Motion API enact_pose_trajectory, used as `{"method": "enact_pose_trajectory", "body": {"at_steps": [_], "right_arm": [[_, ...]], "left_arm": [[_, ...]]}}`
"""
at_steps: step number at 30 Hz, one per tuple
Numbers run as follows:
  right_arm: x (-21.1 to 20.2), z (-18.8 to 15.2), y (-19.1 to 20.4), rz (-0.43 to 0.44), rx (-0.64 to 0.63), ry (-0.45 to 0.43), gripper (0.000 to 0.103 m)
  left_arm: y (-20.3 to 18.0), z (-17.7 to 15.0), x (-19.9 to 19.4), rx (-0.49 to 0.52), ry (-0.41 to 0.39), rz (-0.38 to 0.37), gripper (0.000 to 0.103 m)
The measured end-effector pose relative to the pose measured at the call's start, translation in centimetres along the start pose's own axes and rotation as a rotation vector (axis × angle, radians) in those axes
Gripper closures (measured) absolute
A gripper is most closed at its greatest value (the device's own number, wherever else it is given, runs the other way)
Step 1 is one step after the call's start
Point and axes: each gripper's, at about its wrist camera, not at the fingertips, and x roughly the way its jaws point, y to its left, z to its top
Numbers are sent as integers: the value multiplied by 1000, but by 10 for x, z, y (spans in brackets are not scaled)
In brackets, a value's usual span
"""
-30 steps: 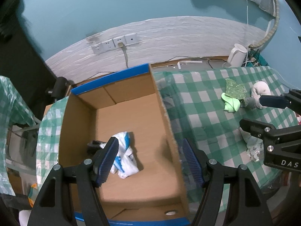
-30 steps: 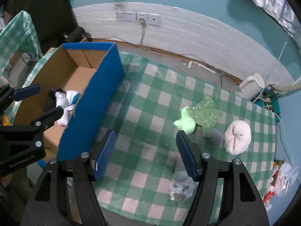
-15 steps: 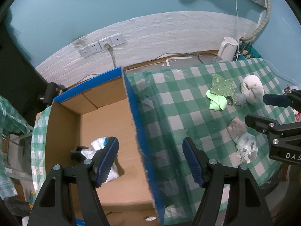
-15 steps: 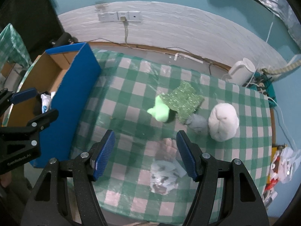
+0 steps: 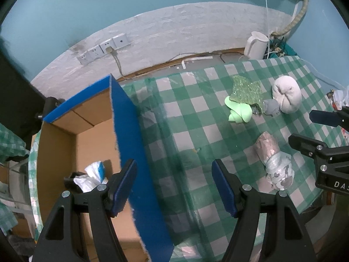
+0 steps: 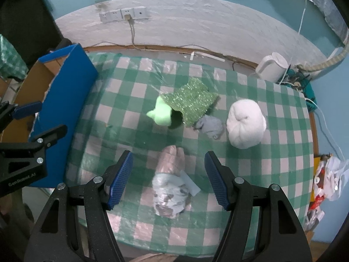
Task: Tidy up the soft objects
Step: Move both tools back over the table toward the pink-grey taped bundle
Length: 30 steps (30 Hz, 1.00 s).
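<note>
Right gripper (image 6: 168,178) gapes empty above the pink-grey sock roll (image 6: 170,187). Left gripper (image 5: 174,187), also open and empty, hangs seemingly over the box (image 5: 128,135) wall on the tabletop (image 5: 192,118).

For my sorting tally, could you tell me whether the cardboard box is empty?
Not empty: the cardboard box holds a white-and-blue cloth on its floor.

Green-and-white checked tablecloth (image 6: 135,91), blue-sided brown box (image 5: 128,122), white bundle (image 6: 246,126).
</note>
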Motion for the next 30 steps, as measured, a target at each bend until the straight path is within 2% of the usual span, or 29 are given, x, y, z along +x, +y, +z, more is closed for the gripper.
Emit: {"method": "enact_pose_trajectory", "body": {"at_steps": [19,30], "right_arm": [[56,-17,-15,11,52,134,35],[82,-26,-12,2,36,196,35]], "left_arm": [[-27,-2,44,40,95,10,31],[-40,-8,69,84,137,22,31]]}}
